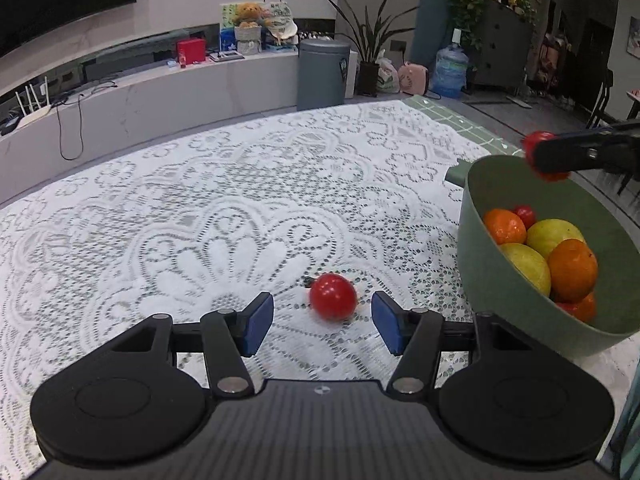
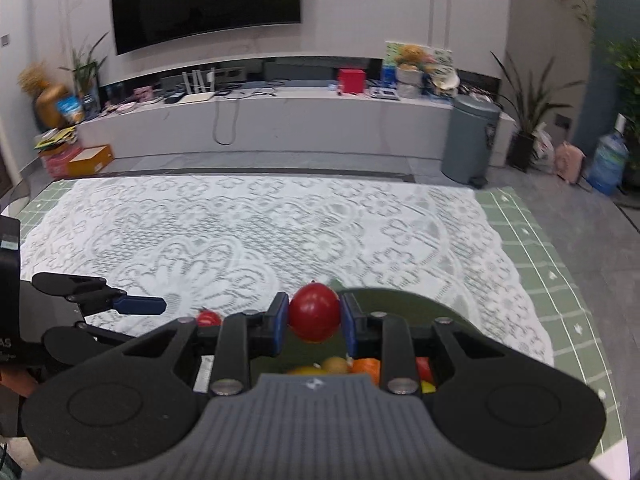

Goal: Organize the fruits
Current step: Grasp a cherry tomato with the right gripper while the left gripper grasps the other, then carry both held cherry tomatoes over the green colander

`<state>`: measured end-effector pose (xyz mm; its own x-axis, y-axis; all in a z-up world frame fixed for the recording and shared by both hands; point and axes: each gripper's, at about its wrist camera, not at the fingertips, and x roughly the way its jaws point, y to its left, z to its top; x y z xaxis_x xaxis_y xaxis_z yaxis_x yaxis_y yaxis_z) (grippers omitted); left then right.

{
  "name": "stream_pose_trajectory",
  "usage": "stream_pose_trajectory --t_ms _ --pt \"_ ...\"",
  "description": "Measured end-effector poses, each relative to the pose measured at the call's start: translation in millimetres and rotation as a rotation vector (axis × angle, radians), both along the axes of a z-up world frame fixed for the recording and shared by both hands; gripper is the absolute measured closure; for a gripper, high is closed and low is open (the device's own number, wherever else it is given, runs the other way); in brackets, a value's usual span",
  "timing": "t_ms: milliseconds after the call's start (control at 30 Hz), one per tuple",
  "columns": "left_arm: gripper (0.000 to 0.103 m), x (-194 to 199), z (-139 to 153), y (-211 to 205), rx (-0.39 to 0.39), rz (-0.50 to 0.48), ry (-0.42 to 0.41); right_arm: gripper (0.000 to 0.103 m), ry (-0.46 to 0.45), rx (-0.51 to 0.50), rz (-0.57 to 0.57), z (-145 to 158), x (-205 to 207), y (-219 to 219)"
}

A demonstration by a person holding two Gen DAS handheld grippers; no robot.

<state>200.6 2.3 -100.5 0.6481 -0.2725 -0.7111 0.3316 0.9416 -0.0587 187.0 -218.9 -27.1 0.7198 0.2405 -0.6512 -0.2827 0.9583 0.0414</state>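
The sorting is looking nearly finished. The sage-green, deep-walled plastic bowl (image 1: 492, 276) is sitting at the right side of the counter (image 1: 120, 208), which is wearing a white lace cloth over a green gridded mat, and it is already carrying most of the fruit: two round oranges with dull, pebbled skin (image 1: 573, 269), two smooth yellow-green round fruits (image 1: 554, 232), a small red one tucked at the back and a sliver of something orange-red at the bottom. In the left wrist view, only two pieces are showing outside the pile.

One is a small, glossy red tomato-like fruit (image 2: 314, 312), which the right tongs (image 2: 314, 318) are gripping between their blue pads; they are hanging right above the bowl's opening, so by my reading this piece is only a release away from joining the rest. From the left wrist view the same tongs are reaching in over the bowl's far rim with the red fruit bulging out on both sides of the fingers.

The other is a second small glossy red round fruit (image 1: 333, 296), lying on the lace close beside the bowl, with a tiny dark stem scrap at its upper left. The left tongs (image 1: 323, 322) are standing wide, their blue pads flanking it with clear gaps on both sides, touching nothing. It is looking smooth, firm-skinned and prone to rolling, so a centred, gentle squeeze is probably what it is calling for.
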Motion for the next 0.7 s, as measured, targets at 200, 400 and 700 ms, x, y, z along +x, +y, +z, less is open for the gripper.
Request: stream_pose_trajectory --t_ms 200,400,700 --pt "0.04 14.2 -8.8 -10.2 0.005 0.013 0.034 0.078 0.026 0.015 -0.055 -9.2 -0.6 -25.3" --pt "0.052 23.4 -15.8 -16.7 0.01 0.032 0.067 0.078 0.04 0.029 -0.103 -14.7 -5.9 -46.5" --pt "0.068 26.4 -17.0 -15.0 -0.011 0.057 0.098 0.078 0.088 0.087 -0.124 -24.7 -4.1 -65.5"
